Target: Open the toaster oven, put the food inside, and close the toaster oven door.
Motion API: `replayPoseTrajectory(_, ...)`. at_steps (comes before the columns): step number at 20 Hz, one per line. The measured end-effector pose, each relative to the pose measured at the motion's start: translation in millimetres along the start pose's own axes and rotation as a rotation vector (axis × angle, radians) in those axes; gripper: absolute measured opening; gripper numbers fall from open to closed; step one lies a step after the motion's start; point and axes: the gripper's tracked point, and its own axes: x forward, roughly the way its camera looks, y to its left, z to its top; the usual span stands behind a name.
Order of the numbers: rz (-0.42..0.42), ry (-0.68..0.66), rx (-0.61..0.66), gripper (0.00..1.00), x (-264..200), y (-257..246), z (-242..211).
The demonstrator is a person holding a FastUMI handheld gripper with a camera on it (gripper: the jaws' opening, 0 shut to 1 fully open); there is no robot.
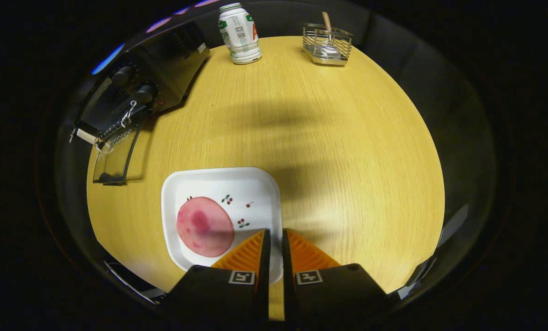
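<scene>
Tongs (274,235) nearly closed over plate (218,184) rim — seemingly gripping nothing.

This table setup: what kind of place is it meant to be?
Probably a mock kitchen corner in a recording booth: a round wooden table holds a toaster oven with its door down, a plate with sliced meat, and a bottle. The gripper hangs nearly shut.

Round table (347,151), pale wood grain, lit bright from above, stretching ahead of the fingers. Soft shadow bands cross its middle. Dark booth wall (439,69) beyond the far edge.
</scene>
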Motion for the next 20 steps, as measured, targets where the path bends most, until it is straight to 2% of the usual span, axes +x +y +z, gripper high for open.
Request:
replayPoseTrajectory(5, 0.063, 0.027, 0.025, 0.05, 2, 1, -3)
replayPoseTrajectory(8, 0.064, 0.024, 0.027, 0.05, 0, 0, -3)
replayPoseTrajectory(12, 0.101, 0.033, 0.102, 0.05, -4, 7, -12)
replayPoseTrajectory(20, 0.251, -0.006, 0.231, 0.05, -27, 50, -13)
